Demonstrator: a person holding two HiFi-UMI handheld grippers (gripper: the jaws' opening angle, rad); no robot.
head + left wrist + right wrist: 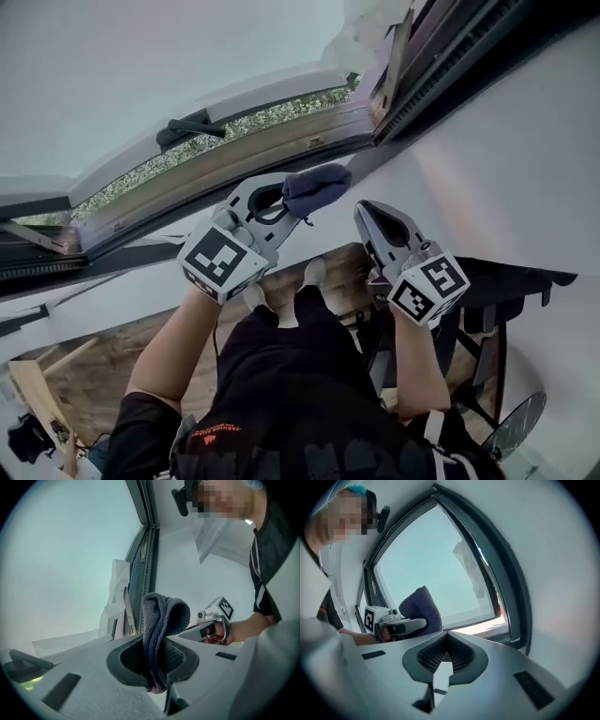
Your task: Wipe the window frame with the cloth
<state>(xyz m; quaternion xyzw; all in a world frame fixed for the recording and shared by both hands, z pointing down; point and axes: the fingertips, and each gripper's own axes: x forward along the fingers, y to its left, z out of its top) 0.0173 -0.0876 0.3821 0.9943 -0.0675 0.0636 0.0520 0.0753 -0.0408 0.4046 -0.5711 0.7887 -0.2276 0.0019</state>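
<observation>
My left claw (292, 199) is clamped on the cloth (317, 187), the frame (234, 155) sits just up at 12, running 8-to-2, and the right claw (367, 214) is closed on nothing, farther off.

The cloth (316, 187) is a dark grey-blue knitted piece, folded into a thick bunch. It is clamped between the jaws of the left tongs (291, 202). One rounded fold rises past the tips and a short end hangs out behind the pads. It sits well to the left of the right tongs (370, 217) and apart from them.

The window frame (234, 155) is a long dark-edged rail with a paler inner strip, and its sash is tilted open. It runs just beyond the tips of the left tongs, close behind the cloth. Whether the cloth touches it cannot be told. Ahead of the right tongs, the frame's corner bends round the pane.
</observation>
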